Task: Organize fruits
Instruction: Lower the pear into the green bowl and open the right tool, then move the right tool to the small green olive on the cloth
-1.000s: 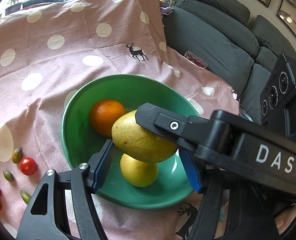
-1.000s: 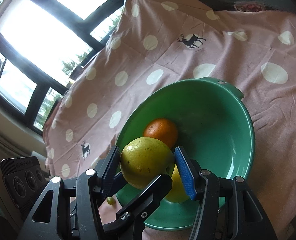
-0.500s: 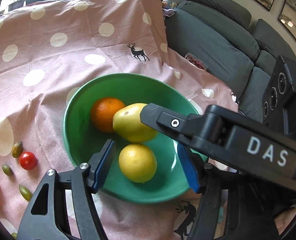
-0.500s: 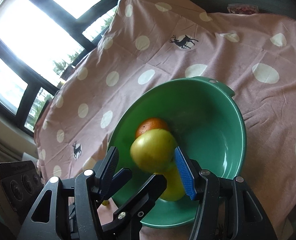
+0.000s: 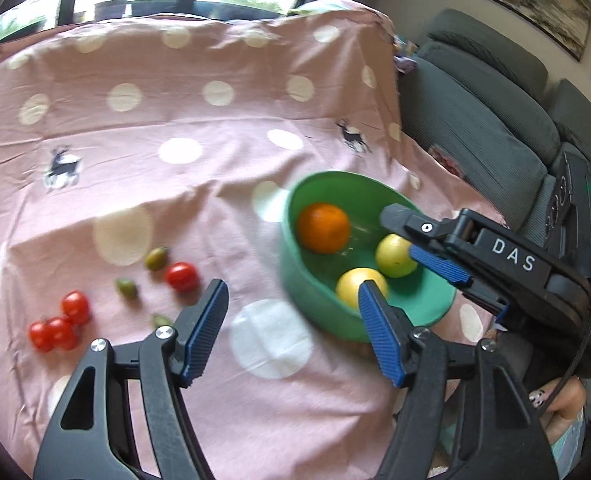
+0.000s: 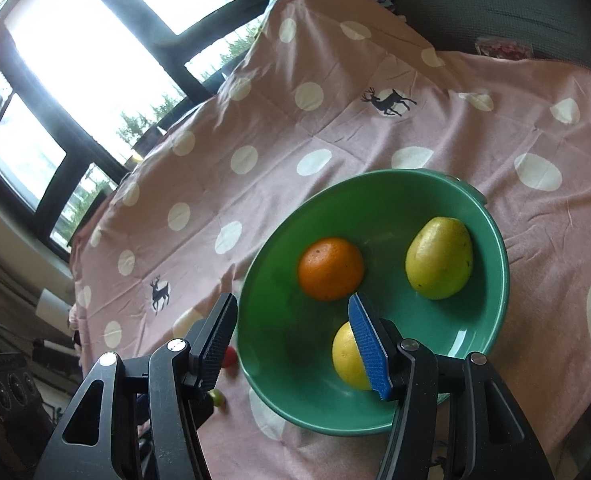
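A green bowl [image 6: 491, 308] [image 5: 295, 276] on the pink polka-dot cloth holds an orange [image 6: 330, 269] [image 5: 322, 228], a yellow-green pear [image 6: 439, 263] [image 5: 395, 256] and a lemon [image 6: 345, 356] [image 5: 355, 282]. Several red cherry tomatoes [image 5: 57, 328] [image 5: 181, 277] and small green ones [image 5: 156, 258] lie on the cloth left of the bowl. My left gripper [image 5: 295, 332] is open and empty above the cloth, left of the bowl. My right gripper [image 6: 295, 344] is open and empty over the bowl's near rim; it also shows in the left wrist view [image 5: 427, 248].
A grey sofa [image 5: 495, 120] stands right of the table. Windows [image 6: 75, 60] are behind the far edge. The cloth hangs over the table's far edge [image 5: 215, 28]. A red and a green tomato [image 6: 225, 376] show beside the bowl, behind my right gripper's left finger.
My right gripper opened and let go of the pear, which now lies in the bowl. My left gripper swung left and back, toward the tomatoes.
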`<state>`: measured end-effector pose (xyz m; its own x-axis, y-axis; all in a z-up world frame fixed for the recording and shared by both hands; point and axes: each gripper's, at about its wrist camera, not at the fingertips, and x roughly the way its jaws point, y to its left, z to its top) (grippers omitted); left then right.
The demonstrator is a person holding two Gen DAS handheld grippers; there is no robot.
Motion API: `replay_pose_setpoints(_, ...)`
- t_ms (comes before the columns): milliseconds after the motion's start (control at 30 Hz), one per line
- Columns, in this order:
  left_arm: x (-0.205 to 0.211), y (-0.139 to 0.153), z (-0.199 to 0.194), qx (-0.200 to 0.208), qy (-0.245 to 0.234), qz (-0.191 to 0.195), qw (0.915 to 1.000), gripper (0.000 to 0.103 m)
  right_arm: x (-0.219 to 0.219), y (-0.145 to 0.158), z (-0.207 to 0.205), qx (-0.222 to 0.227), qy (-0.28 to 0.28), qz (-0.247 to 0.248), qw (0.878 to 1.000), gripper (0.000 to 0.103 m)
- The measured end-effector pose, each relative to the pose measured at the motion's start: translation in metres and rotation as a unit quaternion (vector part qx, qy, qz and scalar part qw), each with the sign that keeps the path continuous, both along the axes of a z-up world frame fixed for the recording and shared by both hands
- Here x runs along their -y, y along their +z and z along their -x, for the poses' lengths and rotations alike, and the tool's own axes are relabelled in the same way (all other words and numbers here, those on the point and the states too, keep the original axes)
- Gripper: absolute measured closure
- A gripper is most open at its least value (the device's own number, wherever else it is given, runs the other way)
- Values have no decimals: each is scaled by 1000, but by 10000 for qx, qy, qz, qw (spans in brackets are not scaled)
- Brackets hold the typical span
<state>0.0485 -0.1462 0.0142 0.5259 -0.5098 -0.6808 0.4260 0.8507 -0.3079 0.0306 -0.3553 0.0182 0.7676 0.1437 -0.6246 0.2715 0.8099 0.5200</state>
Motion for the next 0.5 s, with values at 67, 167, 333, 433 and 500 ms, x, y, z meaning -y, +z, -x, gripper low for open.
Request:
replay_pose_setpoints(67,-16,2,6,19,306,-124,9995,32,-8,3,0,28,77,95,9999,44)
replay_pose_setpoints(167,-43,2,18,31,849,-312,9959,30,-21,7,-2,69,238,245,9994,44)
replay_pose_setpoints(333,-86,-11,28,-250,1630,-603,9845,30,-47,10,-6,71,577,411,9975,44)
replay_pose_setpoints(433,-107,-23,30,-488,1894,-647,9786,30,-64,9,-11,36,863,481,9951,44)
replay_pose_setpoints(500,-117,-29,32,-607,1970,-597,9767,30,-76,7,-14,-40,1041,532,9931,44)
